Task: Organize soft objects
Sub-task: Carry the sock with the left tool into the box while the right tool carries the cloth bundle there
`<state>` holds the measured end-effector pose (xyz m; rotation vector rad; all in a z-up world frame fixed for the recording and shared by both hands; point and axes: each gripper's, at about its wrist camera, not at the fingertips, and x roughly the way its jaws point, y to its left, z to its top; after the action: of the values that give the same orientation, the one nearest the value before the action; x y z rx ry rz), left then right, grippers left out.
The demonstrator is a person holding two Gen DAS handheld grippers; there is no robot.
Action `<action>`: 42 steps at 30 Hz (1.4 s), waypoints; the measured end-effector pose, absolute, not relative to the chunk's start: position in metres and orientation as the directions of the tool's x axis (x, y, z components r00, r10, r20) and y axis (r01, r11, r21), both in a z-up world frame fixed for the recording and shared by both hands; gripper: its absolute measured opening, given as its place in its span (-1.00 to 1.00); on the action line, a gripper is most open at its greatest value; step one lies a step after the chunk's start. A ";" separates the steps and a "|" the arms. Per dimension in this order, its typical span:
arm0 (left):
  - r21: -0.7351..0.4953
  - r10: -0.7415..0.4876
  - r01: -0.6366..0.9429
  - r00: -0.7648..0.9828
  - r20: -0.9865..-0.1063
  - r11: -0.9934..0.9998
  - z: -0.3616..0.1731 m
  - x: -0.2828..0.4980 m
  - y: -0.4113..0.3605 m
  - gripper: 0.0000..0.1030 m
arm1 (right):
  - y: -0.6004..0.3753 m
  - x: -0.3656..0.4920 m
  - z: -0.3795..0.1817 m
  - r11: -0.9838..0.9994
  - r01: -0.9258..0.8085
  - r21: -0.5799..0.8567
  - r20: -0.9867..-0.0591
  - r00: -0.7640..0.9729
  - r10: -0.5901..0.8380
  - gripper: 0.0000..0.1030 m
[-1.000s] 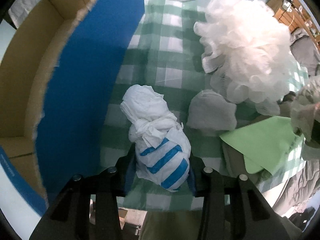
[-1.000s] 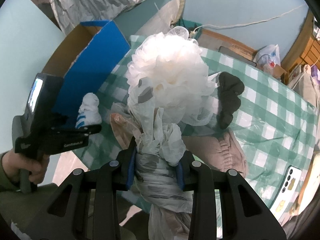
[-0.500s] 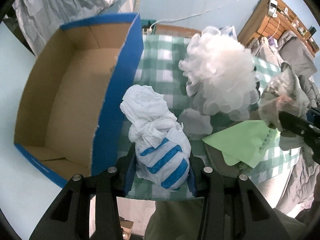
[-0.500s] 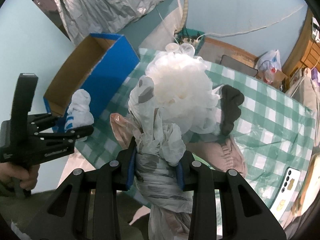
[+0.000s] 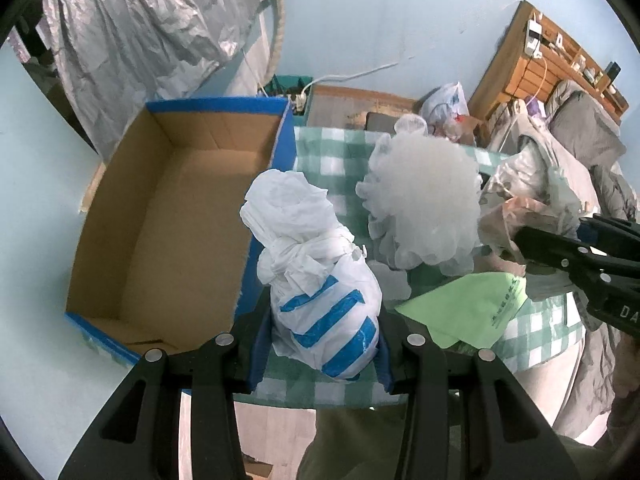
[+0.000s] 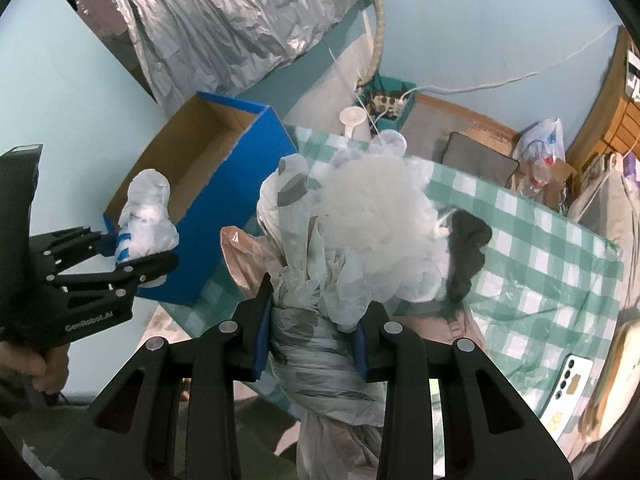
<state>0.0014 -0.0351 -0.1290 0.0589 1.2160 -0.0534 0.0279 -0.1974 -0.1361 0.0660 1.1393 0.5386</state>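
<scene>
The blue cardboard box (image 5: 168, 224) at nine o'clock shows only a bare brown floor. The left gripper (image 5: 324, 344) pinches a knotted white bag with blue stripes (image 5: 320, 292) above the box's near wall, and the right gripper (image 6: 312, 334) clamps a grey plastic bundle (image 6: 316, 344). At two o'clock on the checked tablecloth (image 5: 332, 160) a white mesh pouf (image 5: 424, 208) sits beside a green cloth (image 5: 468, 308).

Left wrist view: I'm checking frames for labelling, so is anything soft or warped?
Left wrist view: white mesh pouf looks smeared, striped bag sharp; fisheye bows the cardboard box. Right wrist view: pouf slightly washed out.
</scene>
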 end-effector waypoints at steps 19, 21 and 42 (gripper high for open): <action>0.010 0.031 -0.055 0.396 -0.918 0.998 -0.103 0.007 0.021 -0.15 | -0.134 0.058 -0.110 0.824 -0.475 0.308 -0.822 0.303 0.482 -0.37; 0.012 0.039 -0.070 0.397 -0.917 0.997 -0.102 0.008 0.028 -0.15 | -0.124 0.062 -0.108 0.816 -0.490 0.307 -0.821 0.297 0.487 -0.37; 0.010 0.090 -0.206 0.383 -0.920 0.979 -0.114 0.022 0.113 -0.15 | -0.002 0.102 -0.112 0.725 -0.620 0.300 -0.834 0.198 0.515 -0.37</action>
<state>0.0218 0.1129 -0.1136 -0.1122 1.1637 0.1890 0.1023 -0.0024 -0.1116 -0.1102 1.1172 0.7963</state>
